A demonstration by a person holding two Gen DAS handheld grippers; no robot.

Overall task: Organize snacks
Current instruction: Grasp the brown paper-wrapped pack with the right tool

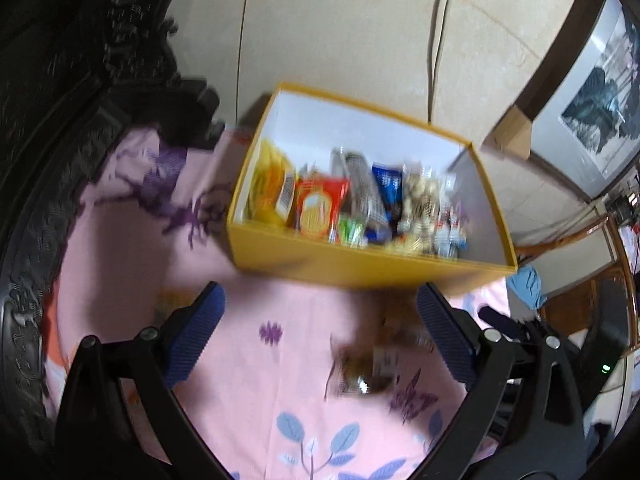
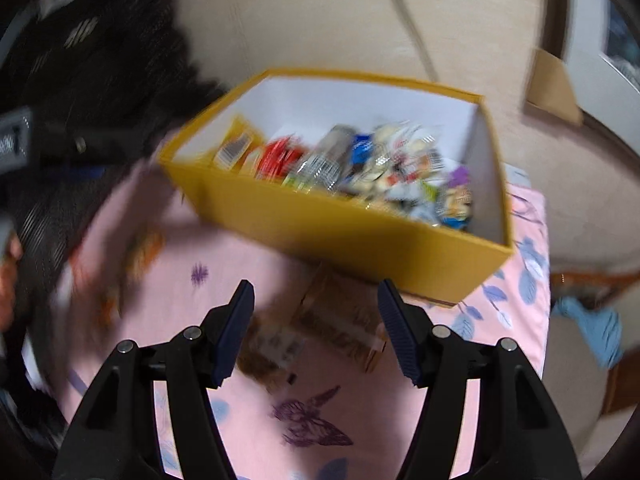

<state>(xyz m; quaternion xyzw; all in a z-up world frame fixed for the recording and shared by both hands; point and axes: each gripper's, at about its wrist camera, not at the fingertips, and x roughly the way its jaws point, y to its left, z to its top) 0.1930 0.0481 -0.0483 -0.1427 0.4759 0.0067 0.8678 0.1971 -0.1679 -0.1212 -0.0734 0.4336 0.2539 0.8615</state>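
A yellow box [image 1: 360,268] with white inner walls stands on a pink floral cloth and holds several snack packs in a row. It also shows in the right wrist view [image 2: 360,236]. My left gripper [image 1: 320,312] is open and empty above the cloth, in front of the box. A blurred brownish snack pack [image 1: 372,364] lies on the cloth near its right finger. My right gripper [image 2: 316,320] is open and empty, with brown snack packs [image 2: 336,324] lying on the cloth between and beyond its fingers. Both views are motion-blurred.
Dark carved wooden furniture [image 1: 60,120] rises at the left. The beige floor with a cable [image 1: 434,40] lies beyond the box. A cardboard box [image 1: 514,132] and a blue cloth [image 1: 528,284] lie on the right. An orange-patterned pack [image 2: 140,256] lies at the cloth's left.
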